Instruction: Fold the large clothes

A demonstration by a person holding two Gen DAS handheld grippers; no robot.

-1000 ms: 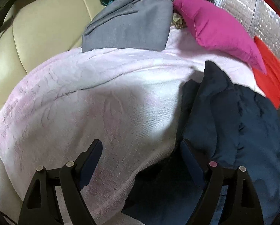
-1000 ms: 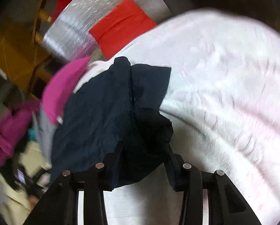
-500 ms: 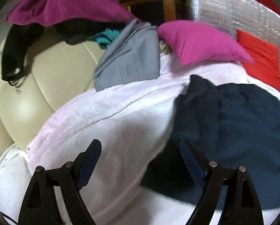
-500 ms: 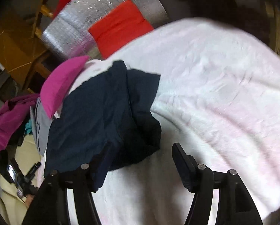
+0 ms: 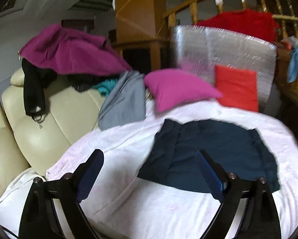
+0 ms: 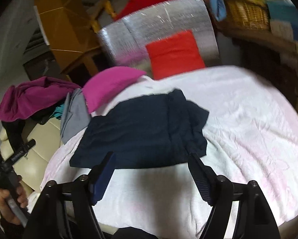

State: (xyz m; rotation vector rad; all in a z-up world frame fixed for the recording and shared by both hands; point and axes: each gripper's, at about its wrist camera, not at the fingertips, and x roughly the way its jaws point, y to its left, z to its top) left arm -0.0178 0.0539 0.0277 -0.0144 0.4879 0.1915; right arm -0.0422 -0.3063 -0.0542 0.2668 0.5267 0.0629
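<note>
Both my left gripper (image 5: 149, 171) and right gripper (image 6: 150, 172) hang released above the limp, light navy folded cloth garment (image 6: 141, 131); I'd pinch its near corners.

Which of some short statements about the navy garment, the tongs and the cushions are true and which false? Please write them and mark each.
1. The navy garment lies folded on the white blanket. True.
2. The right tongs are shut on the garment. False: they are open and hold nothing.
3. The left tongs are open. True.
4. The magenta cushion lies on top of the navy garment. False: it lies behind it, apart.
5. The red cushion leans against a silver foil panel. True.
</note>
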